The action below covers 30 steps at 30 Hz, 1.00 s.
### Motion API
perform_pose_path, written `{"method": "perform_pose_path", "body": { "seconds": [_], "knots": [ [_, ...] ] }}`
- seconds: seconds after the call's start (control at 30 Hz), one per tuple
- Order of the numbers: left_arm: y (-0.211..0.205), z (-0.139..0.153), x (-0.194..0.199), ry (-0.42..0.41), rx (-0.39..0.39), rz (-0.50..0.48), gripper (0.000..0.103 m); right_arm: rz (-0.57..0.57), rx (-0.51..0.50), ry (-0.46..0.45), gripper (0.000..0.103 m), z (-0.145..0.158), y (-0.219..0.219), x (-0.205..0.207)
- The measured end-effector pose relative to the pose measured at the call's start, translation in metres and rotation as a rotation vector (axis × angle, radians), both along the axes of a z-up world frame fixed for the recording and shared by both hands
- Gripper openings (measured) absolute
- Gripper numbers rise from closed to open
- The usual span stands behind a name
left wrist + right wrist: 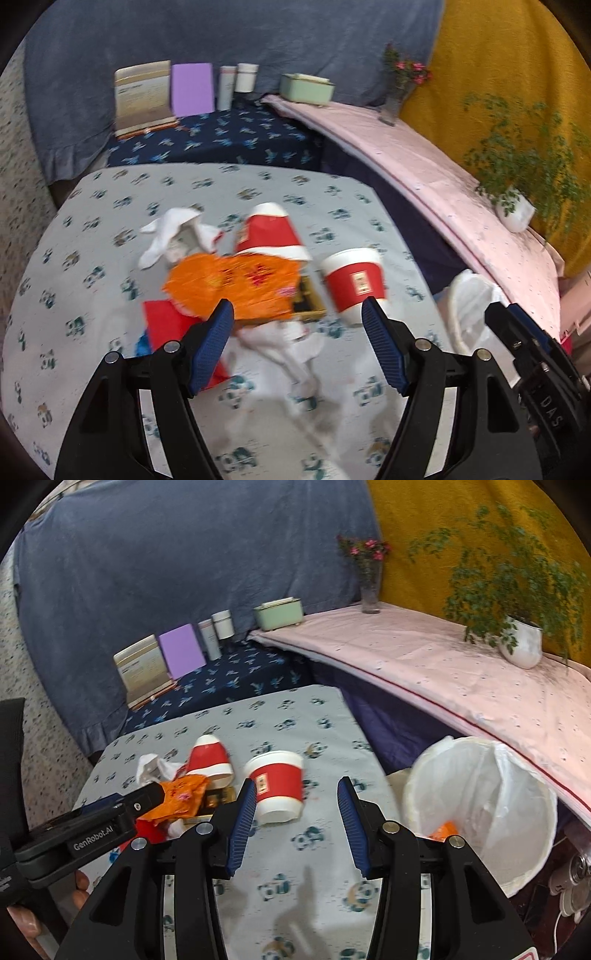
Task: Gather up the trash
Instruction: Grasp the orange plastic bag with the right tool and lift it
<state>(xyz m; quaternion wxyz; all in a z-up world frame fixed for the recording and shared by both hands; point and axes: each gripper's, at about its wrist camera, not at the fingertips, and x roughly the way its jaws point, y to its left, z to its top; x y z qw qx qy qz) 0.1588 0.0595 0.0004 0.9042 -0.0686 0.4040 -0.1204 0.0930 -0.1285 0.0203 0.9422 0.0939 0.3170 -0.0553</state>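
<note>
Trash lies on a panda-print table (92, 229): an orange wrapper (236, 284), a tipped red-and-white cup (271, 232), an inverted red-and-white cup (354, 280), crumpled white tissue (173, 236), more tissue (291, 347) and a red paper (166, 325). My left gripper (297, 314) is open and empty, just short of the wrapper. In the right wrist view my right gripper (297, 794) is open and empty, just before the inverted cup (277, 782). A white-lined bin (480, 805) stands right of the table with an orange scrap (445, 829) inside. The left gripper (92, 823) shows over the wrapper (181, 797).
A small open yellow box (310, 299) sits under the wrapper's edge. Books, a purple box (192, 88), two canisters and a green container (304, 86) stand at the back. A flower vase (397, 92) and a potted plant (521, 642) stand on the pink-covered shelf (443, 672) on the right.
</note>
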Motion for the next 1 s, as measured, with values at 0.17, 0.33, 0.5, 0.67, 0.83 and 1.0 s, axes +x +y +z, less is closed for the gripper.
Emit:
{"method": "perform_pose_path", "body": {
  "seconds": [0.17, 0.33, 0.5, 0.67, 0.83, 1.0],
  "knots": [
    [0.029, -0.020, 0.001, 0.050, 0.025, 0.069, 0.068, 0.056, 0.000, 0.019, 0.045, -0.006, 0.029, 0.013],
    [0.049, -0.044, 0.001, 0.127, 0.020, 0.111, 0.069, 0.094, -0.008, 0.041, 0.045, -0.015, 0.051, 0.023],
    [0.053, -0.062, 0.009, 0.198, 0.000, 0.111, 0.069, 0.119, -0.005, 0.073, 0.045, -0.028, 0.065, 0.035],
    [0.055, -0.072, 0.019, 0.240, -0.030, 0.103, 0.056, 0.142, 0.009, 0.099, 0.045, -0.039, 0.073, 0.049],
    [0.052, -0.076, 0.022, 0.265, -0.039, 0.061, 0.024, 0.165, 0.043, 0.124, 0.045, -0.049, 0.081, 0.067],
    [0.055, -0.075, 0.022, 0.265, -0.057, 0.042, 0.009, 0.190, 0.077, 0.147, 0.045, -0.059, 0.094, 0.089]
  ]
}}
